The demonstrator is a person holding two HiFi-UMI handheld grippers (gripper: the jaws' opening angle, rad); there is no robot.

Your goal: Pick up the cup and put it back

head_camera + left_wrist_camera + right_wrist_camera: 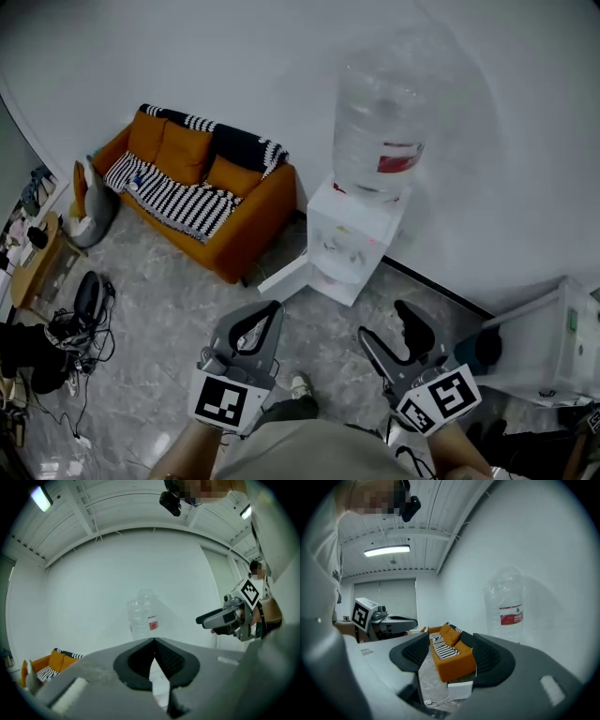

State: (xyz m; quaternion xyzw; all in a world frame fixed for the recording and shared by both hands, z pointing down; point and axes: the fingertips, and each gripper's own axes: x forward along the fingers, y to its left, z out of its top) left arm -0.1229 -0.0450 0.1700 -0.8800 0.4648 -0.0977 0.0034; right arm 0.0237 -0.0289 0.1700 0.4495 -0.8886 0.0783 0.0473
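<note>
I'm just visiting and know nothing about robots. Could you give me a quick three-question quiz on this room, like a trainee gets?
1. True or false: the right claw grips a cup.
2. What stands on the dispenser? A) a water bottle B) a lamp C) a plant
3. Fill in: the sofa is ___ in colour.
Key: 1 false, its jaws stand apart with nothing held; 2 A; 3 orange.

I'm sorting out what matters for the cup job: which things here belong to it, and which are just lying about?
For the job: left claw, shut; right claw, open and empty; water cooler, likely, since both claws point at it. No cup clearly in view.
Lying about: orange sofa; striped blanket; cables on the floor.
</note>
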